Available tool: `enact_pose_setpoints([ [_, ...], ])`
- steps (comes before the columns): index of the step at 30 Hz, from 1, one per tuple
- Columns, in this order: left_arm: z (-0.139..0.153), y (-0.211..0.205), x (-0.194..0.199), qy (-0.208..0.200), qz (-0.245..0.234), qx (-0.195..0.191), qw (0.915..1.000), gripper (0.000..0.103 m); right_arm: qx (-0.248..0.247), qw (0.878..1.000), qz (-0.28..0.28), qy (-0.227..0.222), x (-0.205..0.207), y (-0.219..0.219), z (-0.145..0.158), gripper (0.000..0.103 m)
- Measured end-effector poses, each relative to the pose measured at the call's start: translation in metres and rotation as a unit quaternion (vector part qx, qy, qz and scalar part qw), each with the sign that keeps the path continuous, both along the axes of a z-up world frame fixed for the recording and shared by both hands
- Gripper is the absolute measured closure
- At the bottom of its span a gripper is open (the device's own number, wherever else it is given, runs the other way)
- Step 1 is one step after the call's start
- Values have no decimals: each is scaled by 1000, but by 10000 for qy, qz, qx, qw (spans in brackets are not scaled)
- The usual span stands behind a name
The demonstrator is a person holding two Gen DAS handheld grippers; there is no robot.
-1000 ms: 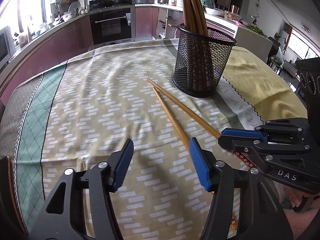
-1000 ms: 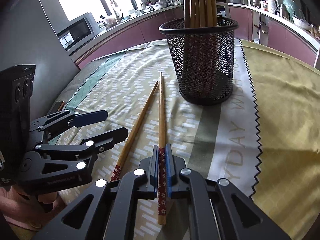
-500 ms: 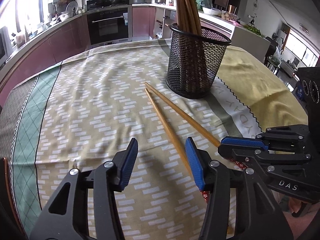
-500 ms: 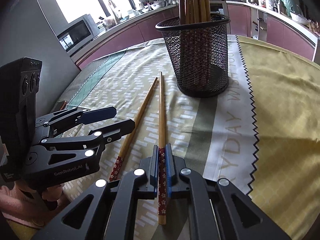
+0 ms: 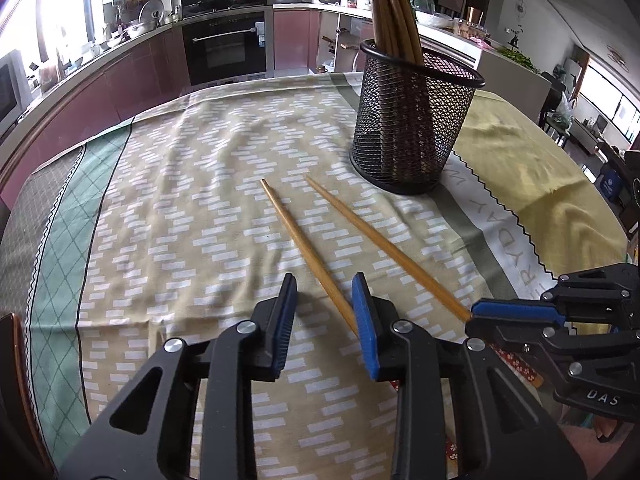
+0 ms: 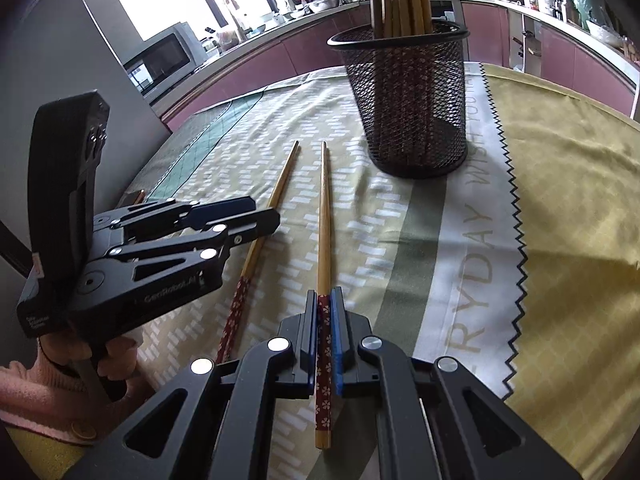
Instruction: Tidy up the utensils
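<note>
Two wooden chopsticks with red flowered handles lie on the patterned tablecloth (image 5: 192, 208). The left chopstick (image 5: 304, 248) runs between the fingers of my left gripper (image 5: 324, 306), close to the right pad; the jaws are closing, and a gap still shows. My right gripper (image 6: 325, 312) is shut on the handle of the right chopstick (image 6: 324, 220), which rests on the cloth. In the left wrist view that right gripper (image 5: 476, 314) clamps the right chopstick (image 5: 384, 244). A black mesh holder (image 5: 412, 132) with several chopsticks stands beyond both tips.
The mesh holder (image 6: 408, 112) stands just right of the chopstick tips. A hand in a pink sleeve (image 6: 60, 364) holds the left gripper (image 6: 262, 212). A grey fridge (image 6: 60, 60) rises on the left; kitchen counters and an oven (image 5: 224, 48) lie behind the table.
The left gripper's jaws have narrowed around the left chopstick. The two chopstick tips, nearly touching before, now lie apart. The right gripper stays shut on its chopstick.
</note>
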State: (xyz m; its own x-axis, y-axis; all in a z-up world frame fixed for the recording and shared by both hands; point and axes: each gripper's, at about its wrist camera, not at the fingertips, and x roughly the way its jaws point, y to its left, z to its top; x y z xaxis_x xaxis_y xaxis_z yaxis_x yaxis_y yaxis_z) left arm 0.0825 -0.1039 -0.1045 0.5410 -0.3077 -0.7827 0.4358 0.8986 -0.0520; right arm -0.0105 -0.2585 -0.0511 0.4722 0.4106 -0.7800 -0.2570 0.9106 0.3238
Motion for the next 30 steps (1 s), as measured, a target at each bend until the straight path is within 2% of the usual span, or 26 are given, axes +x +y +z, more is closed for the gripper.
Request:
enact_pose_setpoints([
  [15,-1,8,8,133,-395,-142,9990,83,117,9986,503,121,-3,25,1,93],
  [22,-1,4,3,180,-713,-205,9971,87,90,9993,371,55,6,24,4,92],
  [30,0,4,0,137,-611,-115,9980,85,-267,9991,268,-190,30,32,5,87],
])
